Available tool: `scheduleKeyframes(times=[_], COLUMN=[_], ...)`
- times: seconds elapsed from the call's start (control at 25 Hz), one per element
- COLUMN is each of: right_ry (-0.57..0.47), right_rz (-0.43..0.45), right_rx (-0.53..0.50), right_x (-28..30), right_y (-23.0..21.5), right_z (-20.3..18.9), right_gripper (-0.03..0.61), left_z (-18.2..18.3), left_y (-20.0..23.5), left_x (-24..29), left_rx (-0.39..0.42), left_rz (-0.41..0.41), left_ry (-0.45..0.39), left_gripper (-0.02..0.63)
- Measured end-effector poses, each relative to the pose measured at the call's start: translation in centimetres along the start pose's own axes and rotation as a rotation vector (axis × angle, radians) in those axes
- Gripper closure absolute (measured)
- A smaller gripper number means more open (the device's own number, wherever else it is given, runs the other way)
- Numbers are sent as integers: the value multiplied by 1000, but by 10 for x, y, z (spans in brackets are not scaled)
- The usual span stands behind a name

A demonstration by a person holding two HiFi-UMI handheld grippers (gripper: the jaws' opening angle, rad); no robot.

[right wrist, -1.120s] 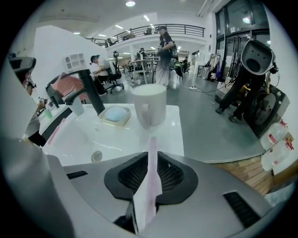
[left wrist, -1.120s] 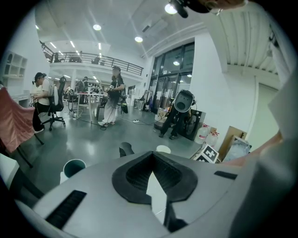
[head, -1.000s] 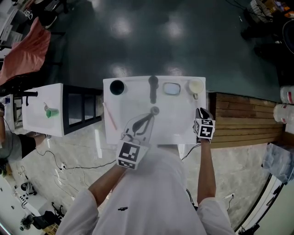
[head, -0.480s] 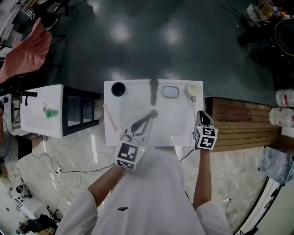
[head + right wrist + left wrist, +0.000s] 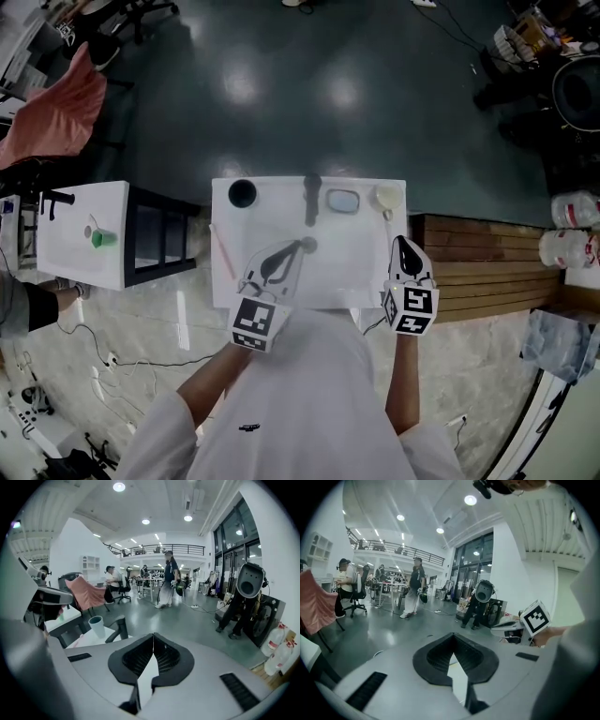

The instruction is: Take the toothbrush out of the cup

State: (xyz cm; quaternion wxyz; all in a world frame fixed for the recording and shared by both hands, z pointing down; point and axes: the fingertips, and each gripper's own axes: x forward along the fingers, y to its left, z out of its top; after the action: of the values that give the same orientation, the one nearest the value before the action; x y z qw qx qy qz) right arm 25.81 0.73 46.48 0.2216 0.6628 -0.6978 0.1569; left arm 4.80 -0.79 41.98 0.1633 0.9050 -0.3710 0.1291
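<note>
A dark-mouthed cup [image 5: 242, 193] stands at the back left corner of the white sink top [image 5: 352, 272]; the right gripper view shows it as a pale cup [image 5: 97, 626] beside the black faucet [image 5: 119, 627]. A pink toothbrush [image 5: 223, 251] lies flat along the top's left edge, outside the cup. My left gripper [image 5: 302, 246] hovers over the basin's middle, shut and empty; its own view [image 5: 452, 635] looks out across the room. My right gripper [image 5: 400, 241] is at the top's right edge, also shut with nothing in it [image 5: 153, 635].
A faucet [image 5: 312, 192], a soap dish [image 5: 344, 200] and a white cup [image 5: 384, 197] line the back of the top. A white side table [image 5: 66, 267] with a green item [image 5: 98, 236] stands left; wooden decking [image 5: 487, 267] and white jugs [image 5: 572, 244] lie right. People stand far off.
The right gripper has drawn back a little towards the person along the top's right edge. The left gripper has hardly moved. The head camera has shifted slightly.
</note>
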Motion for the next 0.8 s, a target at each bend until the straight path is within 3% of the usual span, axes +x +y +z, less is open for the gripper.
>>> scheduleKeyframes(times=[0.28,0.48,0.8], right_ry=[-159,-255,-400], right_rz=[16,75,93], right_rx=[10,26,71], right_x=[-30,-47,-68], right_y=[31,48,72], right_z=[56,89,109], right_gripper=[578,578,578], left_z=[7,9,24], left_y=[8,13,24], left_x=[-13,-24,-41], left_rx=[-13,-12,-13], left_rz=[24,52,93], left_ry=[-33,-38,-80], left_gripper=[612,611,611])
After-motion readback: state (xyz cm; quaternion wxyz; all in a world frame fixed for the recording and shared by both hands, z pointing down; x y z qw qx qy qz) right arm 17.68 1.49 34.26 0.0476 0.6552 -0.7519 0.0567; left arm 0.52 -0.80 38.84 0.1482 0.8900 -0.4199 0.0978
